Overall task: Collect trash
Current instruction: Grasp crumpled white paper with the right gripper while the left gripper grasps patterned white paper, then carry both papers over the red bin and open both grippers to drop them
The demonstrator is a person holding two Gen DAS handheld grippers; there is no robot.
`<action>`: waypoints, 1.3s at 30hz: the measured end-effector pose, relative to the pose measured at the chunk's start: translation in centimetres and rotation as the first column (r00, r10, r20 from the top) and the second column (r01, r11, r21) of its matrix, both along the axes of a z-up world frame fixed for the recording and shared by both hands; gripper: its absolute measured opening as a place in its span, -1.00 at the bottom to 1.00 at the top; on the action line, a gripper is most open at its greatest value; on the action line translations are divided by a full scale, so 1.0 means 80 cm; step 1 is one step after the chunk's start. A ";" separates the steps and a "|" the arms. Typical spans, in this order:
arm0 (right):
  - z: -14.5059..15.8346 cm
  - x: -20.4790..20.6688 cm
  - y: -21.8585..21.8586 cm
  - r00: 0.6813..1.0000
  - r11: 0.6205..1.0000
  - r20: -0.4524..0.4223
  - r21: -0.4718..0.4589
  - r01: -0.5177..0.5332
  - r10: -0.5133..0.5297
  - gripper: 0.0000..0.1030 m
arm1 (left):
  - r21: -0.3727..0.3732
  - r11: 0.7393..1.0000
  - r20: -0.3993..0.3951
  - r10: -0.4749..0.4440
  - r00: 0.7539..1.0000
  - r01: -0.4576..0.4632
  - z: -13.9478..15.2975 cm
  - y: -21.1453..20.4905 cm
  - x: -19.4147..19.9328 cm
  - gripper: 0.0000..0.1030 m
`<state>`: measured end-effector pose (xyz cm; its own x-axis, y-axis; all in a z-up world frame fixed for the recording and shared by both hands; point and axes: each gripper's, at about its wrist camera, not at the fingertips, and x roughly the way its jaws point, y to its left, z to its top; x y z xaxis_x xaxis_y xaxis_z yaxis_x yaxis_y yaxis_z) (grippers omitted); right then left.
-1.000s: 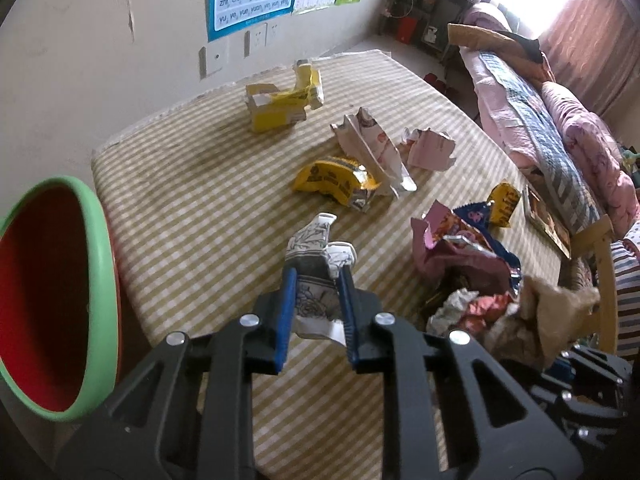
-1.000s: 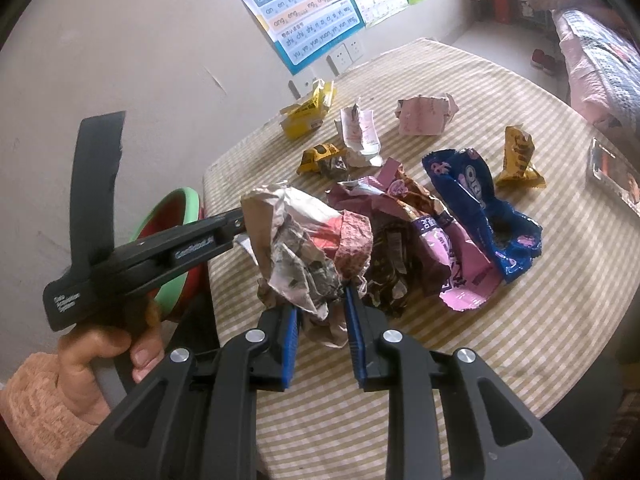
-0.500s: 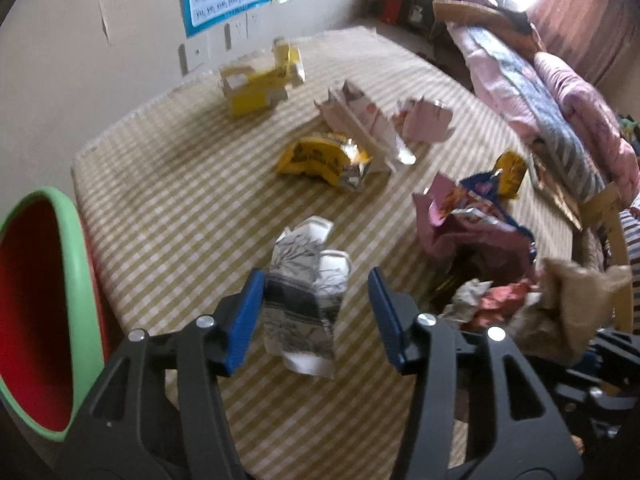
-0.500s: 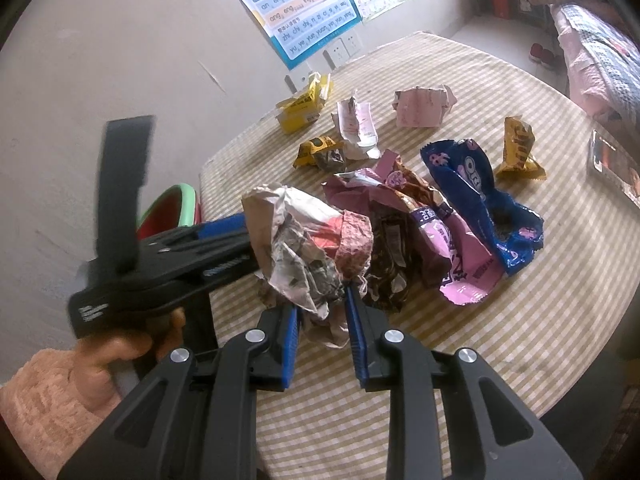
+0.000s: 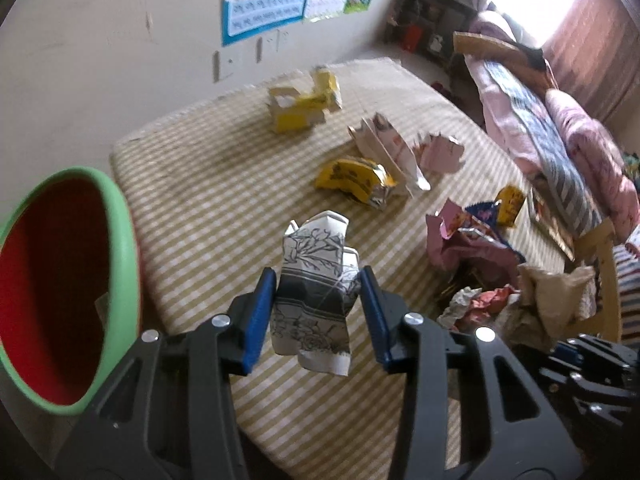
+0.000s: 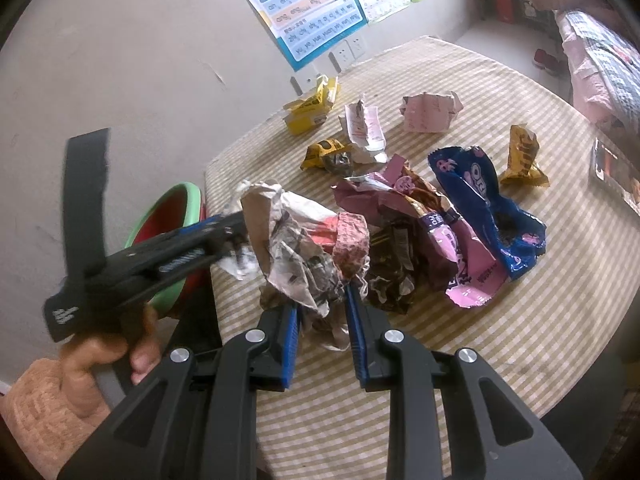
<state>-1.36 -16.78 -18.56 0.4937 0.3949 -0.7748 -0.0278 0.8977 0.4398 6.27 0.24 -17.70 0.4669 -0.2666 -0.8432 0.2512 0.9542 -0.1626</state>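
Note:
My left gripper [image 5: 318, 304] holds a crumpled black-and-white printed paper [image 5: 316, 280] between its blue pads, jaws fairly wide, touching the paper's sides. It hangs above the checked tablecloth [image 5: 208, 208], right of the green-rimmed red bin [image 5: 52, 280]. My right gripper [image 6: 322, 320] is shut on a wad of crumpled newspaper and wrappers [image 6: 296, 248], held above the table edge. The left gripper [image 6: 192, 248] shows beside that wad in the right wrist view, near the bin [image 6: 180, 208].
Yellow carton [image 5: 304, 104], yellow wrapper [image 5: 356, 180], pink-white cartons [image 5: 400, 152], purple and blue snack bags [image 6: 472, 200], and a small yellow packet [image 6: 520, 156] lie on the table. A bed [image 5: 560, 120] stands beyond it. The wall is at the left.
The left gripper opened wide half a second ago, letting the paper loose, and has now closed in against it again. The right gripper keeps its wad and barely moved.

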 end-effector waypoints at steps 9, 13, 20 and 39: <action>0.005 0.002 0.016 1.000 0.999 0.005 -0.014 -0.028 0.028 -0.55 | -0.064 0.993 0.009 0.105 0.994 -0.104 0.026 0.041 -0.016 -0.20; 0.007 0.003 0.024 0.999 0.999 0.007 -0.023 -0.045 0.045 -0.55 | -0.059 0.990 0.024 0.127 0.992 -0.126 0.031 0.052 -0.021 -0.20; 0.011 0.007 0.038 0.997 0.997 0.010 -0.040 -0.073 0.074 -0.55 | -0.062 0.989 0.050 0.136 0.989 -0.133 0.037 0.060 -0.025 -0.20; 0.016 0.023 0.085 0.986 0.984 0.013 -0.064 -0.167 0.168 -0.55 | -0.083 0.976 0.053 0.208 0.977 -0.203 0.038 0.101 -0.028 -0.19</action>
